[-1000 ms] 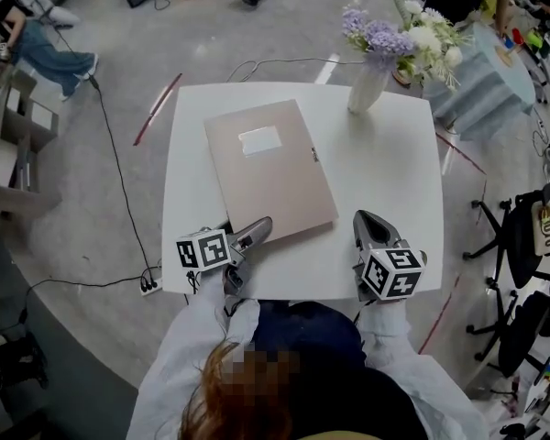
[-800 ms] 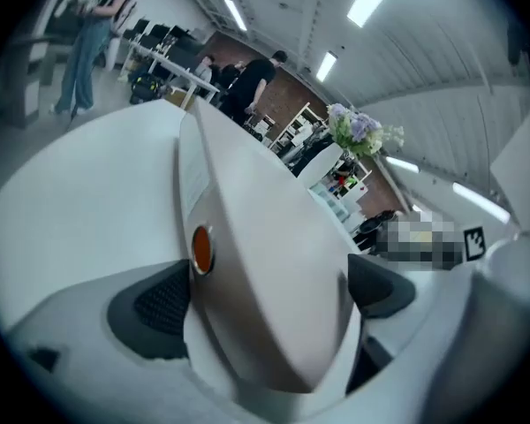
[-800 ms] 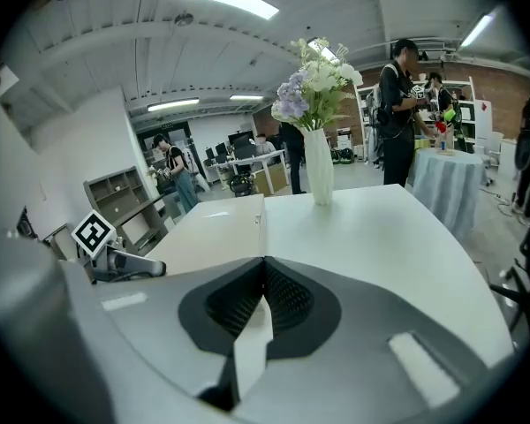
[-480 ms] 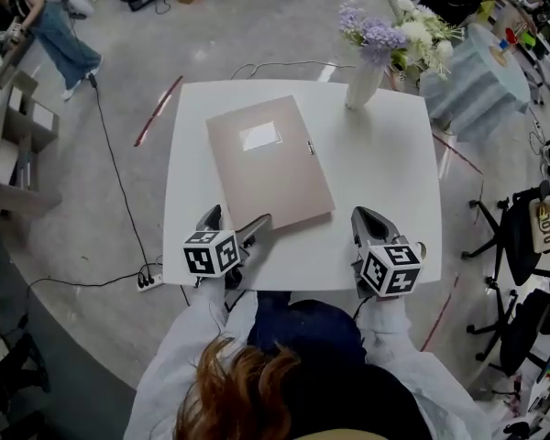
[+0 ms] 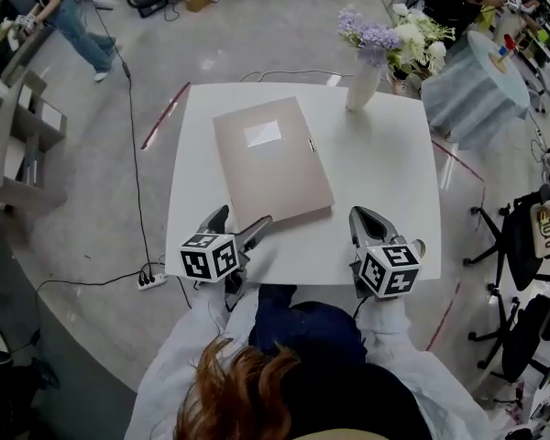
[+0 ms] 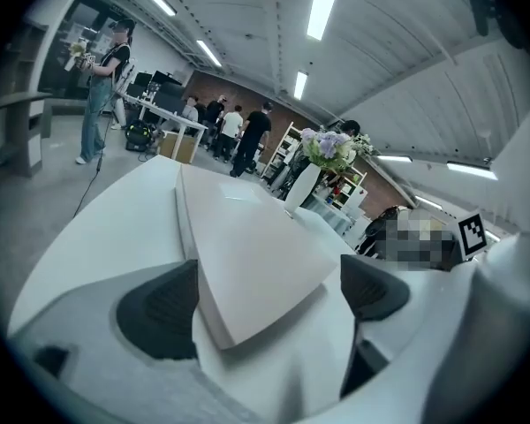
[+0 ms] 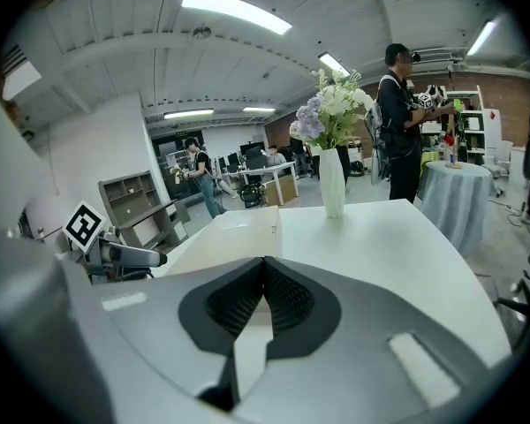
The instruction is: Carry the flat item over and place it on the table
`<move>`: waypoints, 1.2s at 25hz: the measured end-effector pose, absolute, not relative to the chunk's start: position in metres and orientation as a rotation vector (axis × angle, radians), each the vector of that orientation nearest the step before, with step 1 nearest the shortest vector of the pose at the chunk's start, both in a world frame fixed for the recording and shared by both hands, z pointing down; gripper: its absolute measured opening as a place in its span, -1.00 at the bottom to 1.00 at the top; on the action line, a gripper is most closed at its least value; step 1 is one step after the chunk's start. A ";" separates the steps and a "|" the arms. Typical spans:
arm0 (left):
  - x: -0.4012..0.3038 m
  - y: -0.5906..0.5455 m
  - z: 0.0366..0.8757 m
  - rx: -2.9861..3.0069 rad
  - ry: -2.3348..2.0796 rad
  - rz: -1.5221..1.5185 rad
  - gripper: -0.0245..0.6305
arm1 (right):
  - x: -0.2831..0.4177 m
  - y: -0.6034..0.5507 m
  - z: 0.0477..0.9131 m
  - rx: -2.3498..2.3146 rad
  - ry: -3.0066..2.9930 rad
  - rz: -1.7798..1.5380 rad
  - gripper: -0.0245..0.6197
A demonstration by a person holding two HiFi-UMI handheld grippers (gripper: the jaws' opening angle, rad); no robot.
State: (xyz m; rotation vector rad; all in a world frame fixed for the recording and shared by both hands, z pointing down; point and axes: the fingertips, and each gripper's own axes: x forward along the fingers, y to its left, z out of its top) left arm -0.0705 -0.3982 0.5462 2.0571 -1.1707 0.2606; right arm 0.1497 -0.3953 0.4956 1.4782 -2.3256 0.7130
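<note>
Left gripper (image 5: 236,225) stands wide w/ jaws closing. The near corner of the folder (image 5: 270,163) sits between the pads, but neither presses on it, so I read it as released. Right gripper (image 5: 365,220) is clenched on nothing at the near edge of the table (image 5: 390,177), apart from the folder. Folder lies flat, left of centre, w/ the flower vase (image 5: 365,85) beyond its far right corner. My guess: light, stiffish card w/ a smooth cover, prob slippery, and it'd sag if held by one corner. I'd bite deep along the near edge, pads above and below. It's on the table, so placing looks done.
</note>
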 end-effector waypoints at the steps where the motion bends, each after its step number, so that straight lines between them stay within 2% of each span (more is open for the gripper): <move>1: -0.069 -0.395 0.544 2.065 -1.171 0.256 0.57 | 0.150 -0.393 0.495 1.475 -2.332 0.710 -0.90; 8: -0.055 -0.364 0.525 2.124 -1.184 0.231 0.20 | 0.148 -0.369 0.487 1.447 -2.381 0.688 -0.90; 11: -0.044 -0.349 0.511 2.190 -1.189 0.227 -0.03 | 0.147 -0.359 0.483 1.436 -2.406 0.677 -0.90; 13: -0.038 -0.339 0.500 2.247 -1.191 0.220 -0.27 | 0.144 -0.354 0.479 1.427 -2.426 0.667 -0.90; 17: -0.026 -0.320 0.486 2.327 -1.168 0.193 -0.61 | 0.140 -0.344 0.473 1.415 -2.458 0.655 -0.90; 22: -0.024 -0.304 0.483 2.362 -1.206 0.178 -0.89 | 0.144 -0.323 0.468 1.409 -2.503 0.602 -0.90; 30: -0.030 -0.271 0.474 2.460 -1.263 0.170 -0.93 | 0.141 -0.282 0.467 1.386 -2.572 0.538 -0.90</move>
